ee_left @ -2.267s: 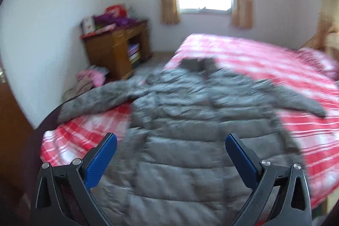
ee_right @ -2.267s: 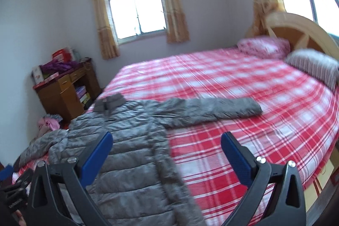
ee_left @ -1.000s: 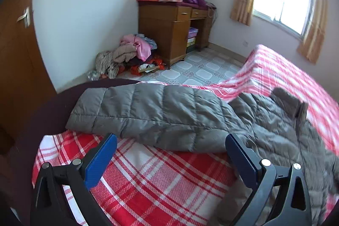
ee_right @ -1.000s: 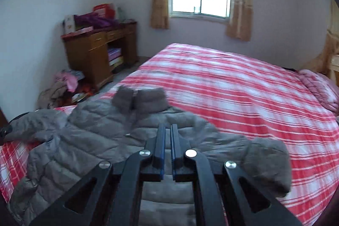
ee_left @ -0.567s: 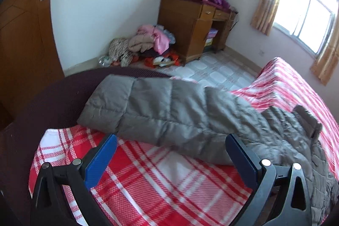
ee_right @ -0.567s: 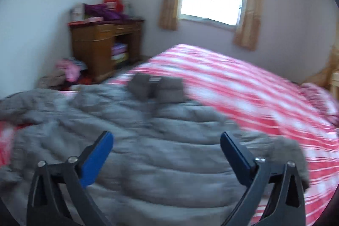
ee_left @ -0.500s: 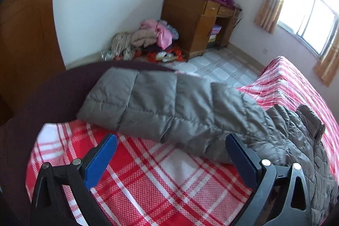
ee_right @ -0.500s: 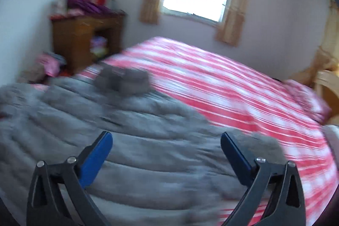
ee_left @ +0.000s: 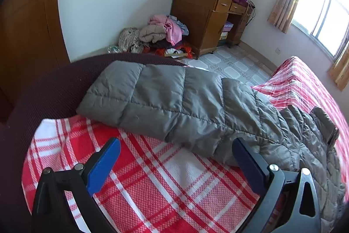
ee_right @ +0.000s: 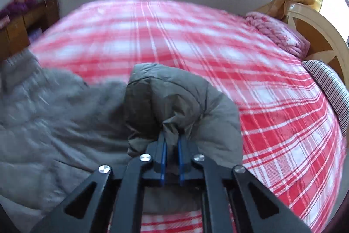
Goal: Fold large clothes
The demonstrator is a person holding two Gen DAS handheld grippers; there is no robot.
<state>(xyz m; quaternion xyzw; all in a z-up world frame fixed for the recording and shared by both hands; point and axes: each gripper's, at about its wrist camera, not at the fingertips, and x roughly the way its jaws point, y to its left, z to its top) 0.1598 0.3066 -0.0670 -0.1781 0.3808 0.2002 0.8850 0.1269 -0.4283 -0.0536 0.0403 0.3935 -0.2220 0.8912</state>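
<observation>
We see right gripper (ee_right: 172, 146) jaws clamped on grey jacket (ee_right: 181, 99) sleeve, frame centre. Left gripper (ee_left: 174, 162) jaws wide open above bed (ee_left: 152, 187), lower frame, holding nothing.

jacket (ee_left: 196, 106) lies across bed (ee_left: 152, 185); desk (ee_left: 202, 14) beyond, perhaps left.
</observation>
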